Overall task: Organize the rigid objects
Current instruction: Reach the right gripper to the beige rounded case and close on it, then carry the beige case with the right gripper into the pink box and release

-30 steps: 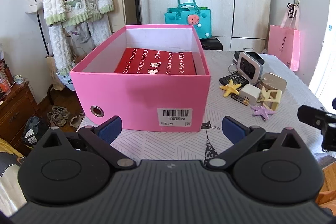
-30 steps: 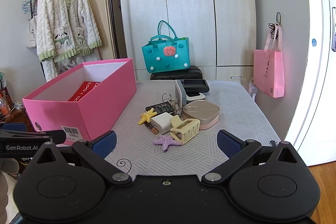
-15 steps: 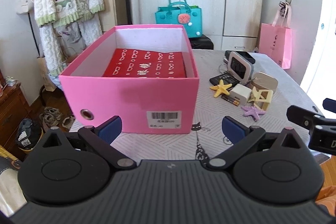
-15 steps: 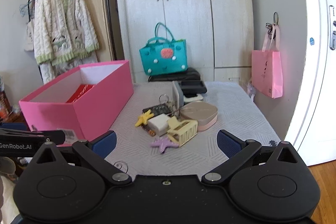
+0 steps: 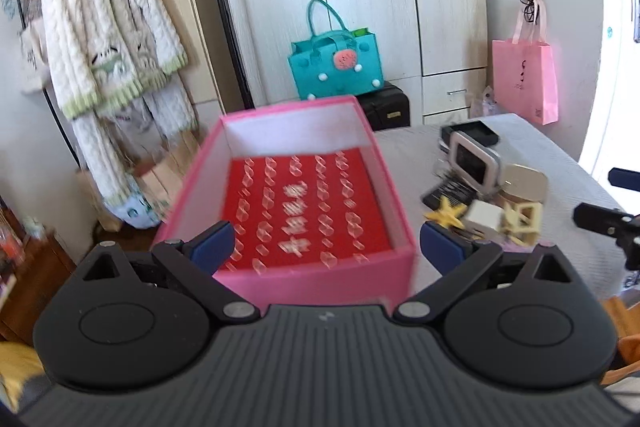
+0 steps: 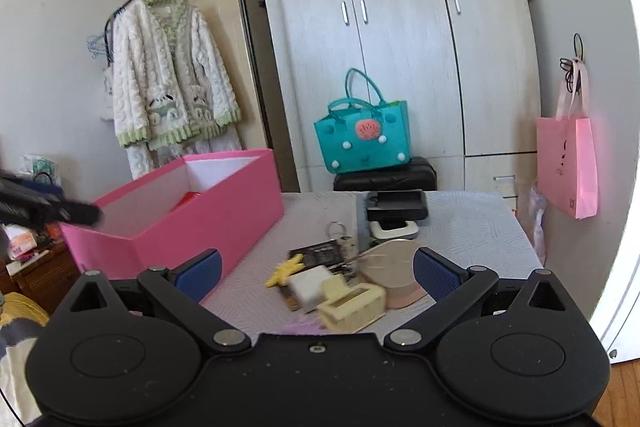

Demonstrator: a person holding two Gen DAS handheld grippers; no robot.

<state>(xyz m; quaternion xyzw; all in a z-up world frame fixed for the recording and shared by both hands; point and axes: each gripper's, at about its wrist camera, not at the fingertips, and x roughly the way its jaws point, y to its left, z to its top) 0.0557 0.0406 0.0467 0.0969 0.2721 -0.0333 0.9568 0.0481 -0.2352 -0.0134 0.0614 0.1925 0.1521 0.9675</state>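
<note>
Over the table (image 6: 460,223), both grippers hang with their jaws wide apart and nothing in them.

On the left side of the table sits the pink box (image 5: 316,283), open on top, with a flat red box (image 5: 300,203) lying inside it; the left gripper (image 5: 326,247) is above its near edge. To the right of the pink box is a small pile: a yellow starfish (image 6: 286,269), a white charger block (image 6: 310,285), a cream hair clip (image 6: 352,307), a round beige case (image 6: 390,265) and a black calculator (image 6: 320,253), all close together. The right gripper (image 6: 316,277) is just above this pile. A teal bag (image 6: 362,139) stands far behind the table.
</note>
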